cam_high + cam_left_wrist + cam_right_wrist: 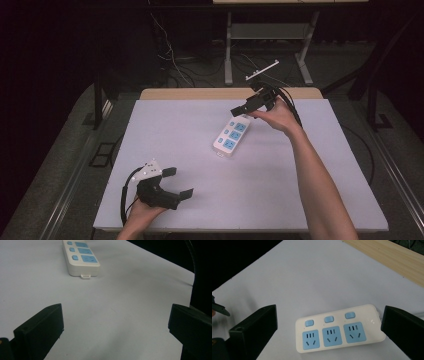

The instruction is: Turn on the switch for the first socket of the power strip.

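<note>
Right gripper view, wide claw (327, 327), power strip (339, 330) below

**Cut off and unclear**

In the left gripper view the strip's (80, 257) far end runs off the top edge. In the right gripper view the right jaw hides the strip's (339, 328) end, so any cord there cannot be made out. In the high view the socket slots are too small to tell, and the right gripper (239, 111) covers the strip's (231, 136) far tip.
</note>
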Available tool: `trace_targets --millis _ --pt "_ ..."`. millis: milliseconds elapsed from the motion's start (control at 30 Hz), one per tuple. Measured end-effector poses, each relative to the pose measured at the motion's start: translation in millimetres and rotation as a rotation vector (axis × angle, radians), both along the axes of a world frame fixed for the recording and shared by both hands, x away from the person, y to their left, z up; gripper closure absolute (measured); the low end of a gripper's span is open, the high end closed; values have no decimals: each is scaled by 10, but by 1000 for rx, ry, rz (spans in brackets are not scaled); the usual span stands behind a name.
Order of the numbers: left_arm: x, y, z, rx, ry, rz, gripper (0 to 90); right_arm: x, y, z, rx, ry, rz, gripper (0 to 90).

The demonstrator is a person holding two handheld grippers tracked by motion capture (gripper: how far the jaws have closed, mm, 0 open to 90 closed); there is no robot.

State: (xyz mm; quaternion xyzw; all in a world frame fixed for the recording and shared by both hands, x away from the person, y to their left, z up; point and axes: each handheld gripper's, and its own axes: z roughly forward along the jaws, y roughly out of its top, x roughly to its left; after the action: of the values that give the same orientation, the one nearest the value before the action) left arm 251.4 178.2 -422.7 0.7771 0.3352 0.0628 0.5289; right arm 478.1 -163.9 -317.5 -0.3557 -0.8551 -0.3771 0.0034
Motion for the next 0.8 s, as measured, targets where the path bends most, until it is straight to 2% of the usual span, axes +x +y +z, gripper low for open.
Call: trace_targets --millis 67,133,233,267,333,367,433,467,533,567,667,800 --pt "1 1 0 -2 -1 1 0 25 0 -22 14 -1 -2 2" --pt "0 5 1 -4 -3 2 0 65 -5 -61 33 -5 -2 53" --pt "0 16 4 -5 -3 3 0 96 -16 -86 45 -7 -18 71" --pt "1 18 3 -6 -2 5 0 110 -27 -97 52 -6 -20 148" --pt "4 23 2 -8 -2 6 0 141 -46 -125 53 -17 -34 209" --pt "6 26 1 -9 -2 5 0 141 -46 -125 53 -17 -34 209" --pt "10 28 0 -12 0 4 0 161 -46 -156 34 -28 -51 280" --pt "11 28 -1 -12 0 3 0 161 -46 -156 34 -28 -51 280" --pt "11 29 -2 -12 1 2 0 183 -52 -190 45 -25 -56 368" --pt "11 28 -2 -15 2 3 0 183 -52 -190 45 -25 -56 368" --pt "12 32 0 -14 1 0 0 211 -45 -227 67 -20 -61 452" --pt "12 40 0 -17 2 3 0 231 -45 -248 93 -23 -62 513"
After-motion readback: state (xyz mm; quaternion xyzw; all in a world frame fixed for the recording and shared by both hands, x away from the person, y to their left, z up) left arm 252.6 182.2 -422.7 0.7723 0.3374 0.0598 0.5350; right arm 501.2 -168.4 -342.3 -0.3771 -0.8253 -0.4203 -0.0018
